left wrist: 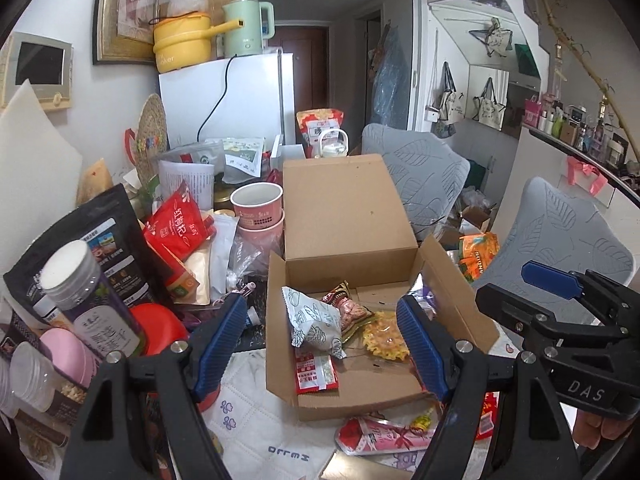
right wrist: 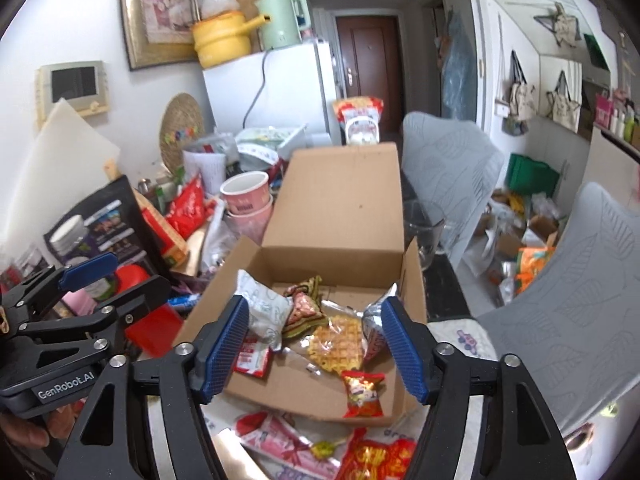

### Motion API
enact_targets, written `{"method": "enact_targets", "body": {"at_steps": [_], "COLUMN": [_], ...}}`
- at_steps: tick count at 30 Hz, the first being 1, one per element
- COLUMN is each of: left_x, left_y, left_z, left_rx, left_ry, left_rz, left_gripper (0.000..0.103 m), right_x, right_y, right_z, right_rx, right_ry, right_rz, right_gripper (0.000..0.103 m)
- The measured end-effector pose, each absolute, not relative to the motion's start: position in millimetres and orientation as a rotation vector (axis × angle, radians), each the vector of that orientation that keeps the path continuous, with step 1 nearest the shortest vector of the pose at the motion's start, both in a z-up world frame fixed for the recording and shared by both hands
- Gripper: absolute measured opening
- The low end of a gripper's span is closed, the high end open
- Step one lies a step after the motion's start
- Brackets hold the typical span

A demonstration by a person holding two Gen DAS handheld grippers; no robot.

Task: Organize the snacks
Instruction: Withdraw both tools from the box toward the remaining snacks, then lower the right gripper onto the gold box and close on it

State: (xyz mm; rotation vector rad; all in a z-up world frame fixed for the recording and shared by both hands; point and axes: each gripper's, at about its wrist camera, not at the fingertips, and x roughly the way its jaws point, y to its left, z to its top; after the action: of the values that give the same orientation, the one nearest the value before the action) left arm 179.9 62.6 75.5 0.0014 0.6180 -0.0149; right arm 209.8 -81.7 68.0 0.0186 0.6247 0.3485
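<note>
Two wrist fisheyes side by side, angled down, close over shared cardboard box (left wrist: 344,216)

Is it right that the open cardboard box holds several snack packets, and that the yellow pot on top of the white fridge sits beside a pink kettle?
Nearly. The cardboard box is open with snack packets inside, and the yellow pot does sit on the white fridge. But the kettle beside it is pale green, not pink, as both wrist views show.

A cluttered counter (left wrist: 248,412) is covered by a white printed cloth, on which an open cardboard box (left wrist: 360,384), snack packets (right wrist: 372,456) and jars (left wrist: 88,300) are set.
</note>
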Motion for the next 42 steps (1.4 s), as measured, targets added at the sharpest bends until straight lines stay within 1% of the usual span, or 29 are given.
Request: {"method": "enact_targets", "body": {"at_steps": [9,11,21,31,42], "left_x": [133,122,75,39,29], "left_y": [56,55,49,47,57], "left_z": [88,89,81,49,11], "left_rx": [-0.001,0.003,0.007,-0.005,-0.022], "left_ry": [0.587,0.585,0.575,0.603,0.677], "left_rz": [-0.048,-0.056,-0.101,-0.128,-0.139], "left_gripper": [0.077,0.077,0.078,0.078,0.078], "right_x": [154,142,93,60,50], "right_y": [-89,-92,-98,-100,-99], "right_z": [85,86,75,42,-12], "right_rx": [-0.003,-0.003,-0.006,0.019,0.075], "right_ry": [0.551,0.539,0.519,0.559,0.655], "right_rz": [0.355,0.356,0.365,0.39,0.438], "right_gripper": [0.072,0.073,0.073,0.073,0.073]}}
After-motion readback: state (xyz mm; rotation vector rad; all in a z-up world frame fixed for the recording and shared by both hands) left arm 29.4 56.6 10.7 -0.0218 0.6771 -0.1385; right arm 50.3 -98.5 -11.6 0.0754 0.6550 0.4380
